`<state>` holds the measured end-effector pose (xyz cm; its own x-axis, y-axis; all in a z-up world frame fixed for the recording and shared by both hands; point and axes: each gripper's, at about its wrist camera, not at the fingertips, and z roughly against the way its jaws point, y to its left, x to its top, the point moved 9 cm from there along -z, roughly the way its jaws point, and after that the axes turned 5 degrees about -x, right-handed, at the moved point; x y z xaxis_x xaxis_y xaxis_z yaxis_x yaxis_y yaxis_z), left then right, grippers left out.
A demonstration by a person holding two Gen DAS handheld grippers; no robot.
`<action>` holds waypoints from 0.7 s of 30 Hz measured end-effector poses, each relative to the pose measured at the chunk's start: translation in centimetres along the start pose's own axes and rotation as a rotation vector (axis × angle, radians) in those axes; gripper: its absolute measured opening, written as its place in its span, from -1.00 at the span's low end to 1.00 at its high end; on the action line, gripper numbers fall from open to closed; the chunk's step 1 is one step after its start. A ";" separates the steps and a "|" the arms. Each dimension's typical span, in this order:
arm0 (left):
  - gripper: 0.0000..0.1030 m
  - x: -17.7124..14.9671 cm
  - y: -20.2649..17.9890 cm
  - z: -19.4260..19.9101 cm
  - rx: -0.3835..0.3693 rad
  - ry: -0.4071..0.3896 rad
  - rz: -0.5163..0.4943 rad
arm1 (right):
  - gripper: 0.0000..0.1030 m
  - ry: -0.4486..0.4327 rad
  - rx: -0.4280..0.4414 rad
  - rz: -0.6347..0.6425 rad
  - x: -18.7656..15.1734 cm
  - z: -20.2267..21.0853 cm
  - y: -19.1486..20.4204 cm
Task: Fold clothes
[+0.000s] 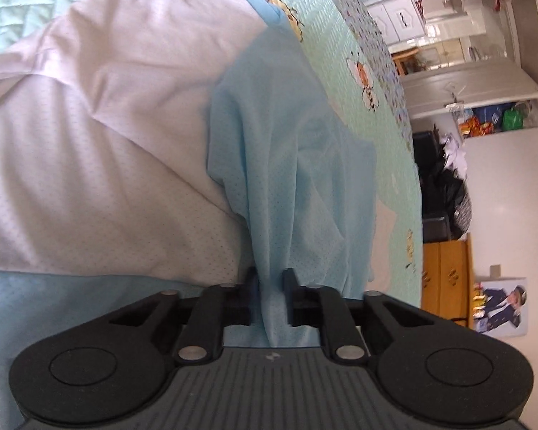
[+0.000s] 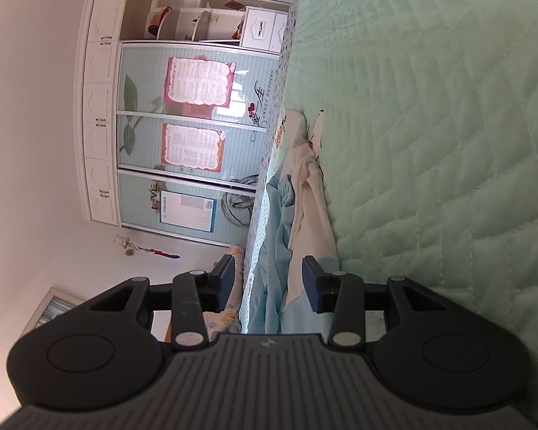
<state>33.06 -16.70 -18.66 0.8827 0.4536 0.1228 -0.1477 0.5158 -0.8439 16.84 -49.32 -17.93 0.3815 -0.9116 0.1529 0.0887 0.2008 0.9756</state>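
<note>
1. Lying spread across the quilted mint-green bedspread (image 1: 373, 82), the garment (image 1: 100, 118) is a thin shirt in two colours — a white body and pale blue sleeve and trim, all of it dotted with tiny mesh holes.
2. Its white panel fills the left half of the left wrist view, creased by a few long diagonal folds, with a blue band running along its near edge.
3. The blue sleeve (image 1: 287, 165) is gathered into soft vertical pleats that narrow toward the camera.
4. The left gripper (image 1: 271, 279) is clamped on that bunched blue cloth; the fabric passes between its two black fingers (image 1: 291, 283) and comes out behind them, pinched tight.
5. The right gripper (image 2: 267, 272) stands with its jaws apart, at the near end of the same garment.
6. In the right wrist view the shirt (image 2: 305, 193) looks like a low rumpled ridge — blue on the left, white on the right — running away along the bedspread's edge.
7. Blue and white cloth sits in the gap between the right fingers (image 2: 314, 274), but whether either pad touches it I cannot tell.
8. Beyond the bed, far off, are a wardrobe with sliding doors (image 2: 183, 132) and posters stuck on them.
</note>
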 end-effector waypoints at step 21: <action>-1.00 2.3 0.0 1.6 0.001 -0.138 0.034 | -0.15 -0.002 0.007 0.002 0.0 0.9 -0.3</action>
<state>34.41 -14.53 -17.53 0.8076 0.5662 0.1646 -0.1768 0.4989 -0.8485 15.95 -49.69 -18.08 0.3796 -0.9120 0.1556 0.0816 0.2005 0.9763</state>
